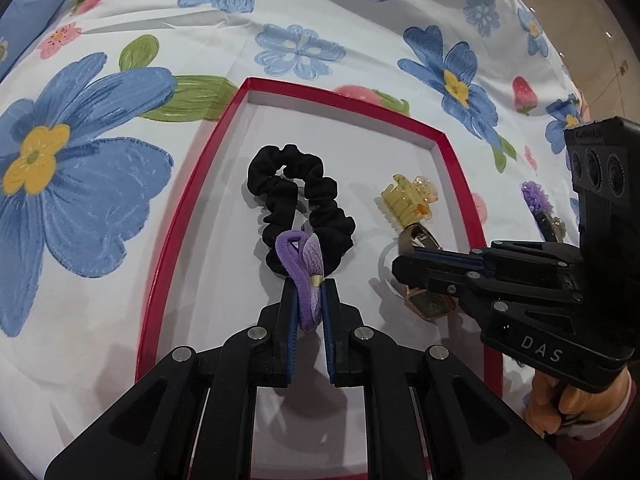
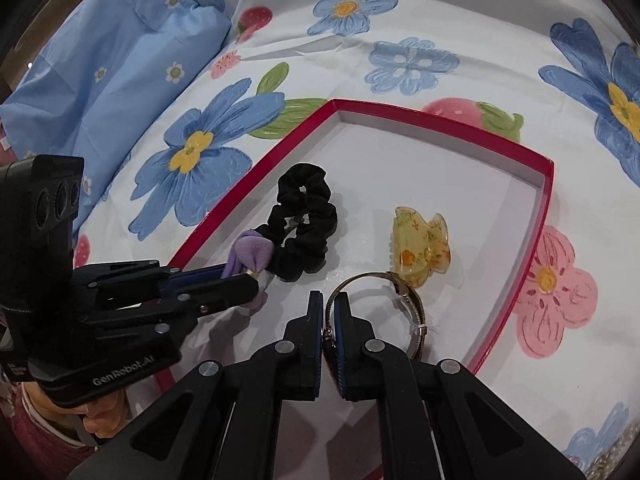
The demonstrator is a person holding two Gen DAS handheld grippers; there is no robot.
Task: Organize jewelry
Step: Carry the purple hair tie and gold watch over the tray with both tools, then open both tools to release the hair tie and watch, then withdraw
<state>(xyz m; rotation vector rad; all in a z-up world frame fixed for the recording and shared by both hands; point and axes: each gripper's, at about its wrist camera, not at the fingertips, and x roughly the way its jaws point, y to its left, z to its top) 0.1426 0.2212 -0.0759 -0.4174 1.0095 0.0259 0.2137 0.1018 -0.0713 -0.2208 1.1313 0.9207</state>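
A red-rimmed box (image 1: 188,200) (image 2: 546,184) with a white floor lies on a flowered sheet. In it lie a black scrunchie (image 1: 304,204) (image 2: 306,220) and a yellow claw clip (image 1: 408,198) (image 2: 422,250). My left gripper (image 1: 309,292) (image 2: 244,272) is shut on a purple hair tie (image 1: 306,264) (image 2: 252,256), just over the near end of the scrunchie. My right gripper (image 2: 329,304) (image 1: 400,264) is shut on the metal mesh band of a wristwatch (image 2: 412,312) (image 1: 428,304), low over the box floor beside the claw clip.
A purple flower hair clip (image 1: 538,200) lies on the sheet right of the box. A blue pillow (image 2: 120,60) sits at the far left. The sheet's edge and floor (image 1: 600,60) show at the far right. A beaded item (image 2: 616,452) lies at the near right.
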